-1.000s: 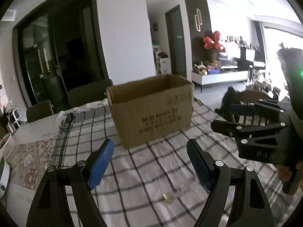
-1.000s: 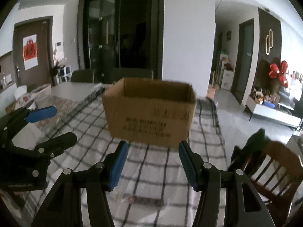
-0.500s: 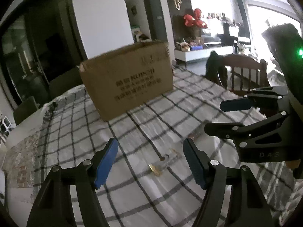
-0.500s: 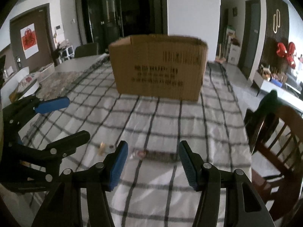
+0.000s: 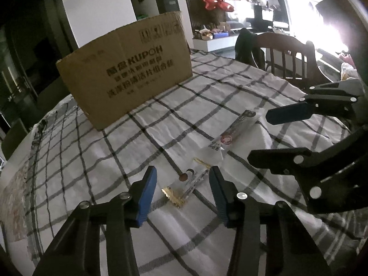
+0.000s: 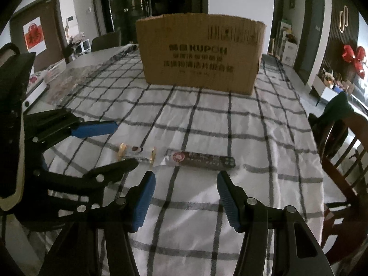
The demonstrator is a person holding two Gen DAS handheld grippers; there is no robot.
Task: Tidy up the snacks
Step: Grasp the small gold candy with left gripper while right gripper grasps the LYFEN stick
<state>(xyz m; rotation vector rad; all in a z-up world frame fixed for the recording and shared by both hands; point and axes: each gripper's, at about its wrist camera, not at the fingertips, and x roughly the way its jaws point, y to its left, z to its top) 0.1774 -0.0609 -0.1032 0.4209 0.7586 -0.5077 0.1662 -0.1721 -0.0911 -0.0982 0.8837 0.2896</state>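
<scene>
Two snack packets lie end to end on the checked tablecloth. A small clear packet with gold ends (image 5: 184, 189) (image 6: 138, 154) lies just in front of my open, empty left gripper (image 5: 182, 189). A longer dark stick packet with a red round label (image 5: 237, 127) (image 6: 200, 159) lies just beyond my open, empty right gripper (image 6: 185, 187). A brown cardboard box (image 5: 125, 69) (image 6: 200, 50) stands upright behind them. Its inside is hidden. The left gripper (image 6: 110, 145) shows at the left of the right wrist view, and the right gripper (image 5: 260, 135) at the right of the left wrist view.
The table with the checked cloth (image 6: 207, 119) carries a patterned mat and a white basket (image 6: 55, 70) at far left. A wooden chair with a dark garment (image 6: 340, 124) (image 5: 276, 50) stands at the right edge. Dark chairs stand behind the table.
Both grippers have dropped lower and closer to the tabletop, bringing the two snack packets in close before the fingers. Both stay open. The box has not moved.
</scene>
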